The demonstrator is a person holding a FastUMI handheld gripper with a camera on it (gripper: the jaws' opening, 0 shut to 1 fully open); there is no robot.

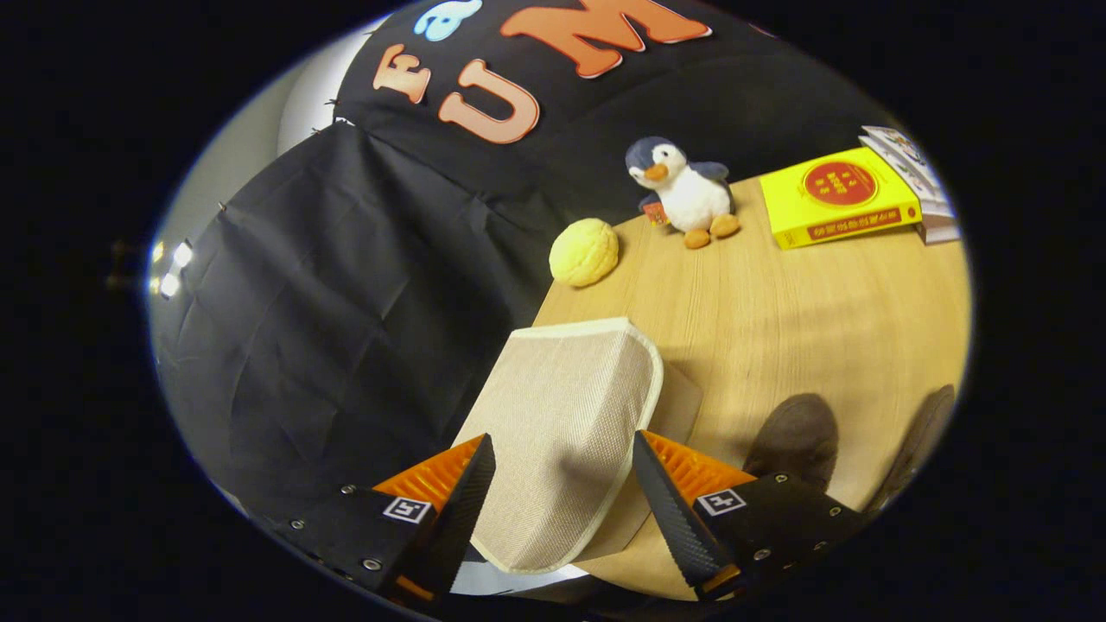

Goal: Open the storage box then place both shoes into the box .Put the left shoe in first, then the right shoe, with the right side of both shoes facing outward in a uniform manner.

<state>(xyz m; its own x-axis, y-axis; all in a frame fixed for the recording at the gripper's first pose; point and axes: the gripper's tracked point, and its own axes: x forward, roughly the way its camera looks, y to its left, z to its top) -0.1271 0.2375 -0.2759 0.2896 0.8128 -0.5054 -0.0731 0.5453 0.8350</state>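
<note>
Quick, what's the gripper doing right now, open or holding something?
Gripper: open, fingers spread to either side of the storage box's beige fabric lid, not pressing on it.

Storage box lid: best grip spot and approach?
Take the beige fabric lid by its piped front edge nearest the gripper, coming straight on. The flap is thin and raised, and that rim sits between the open fingers, so they could likely close across it. Wooden table lies beyond.
</note>
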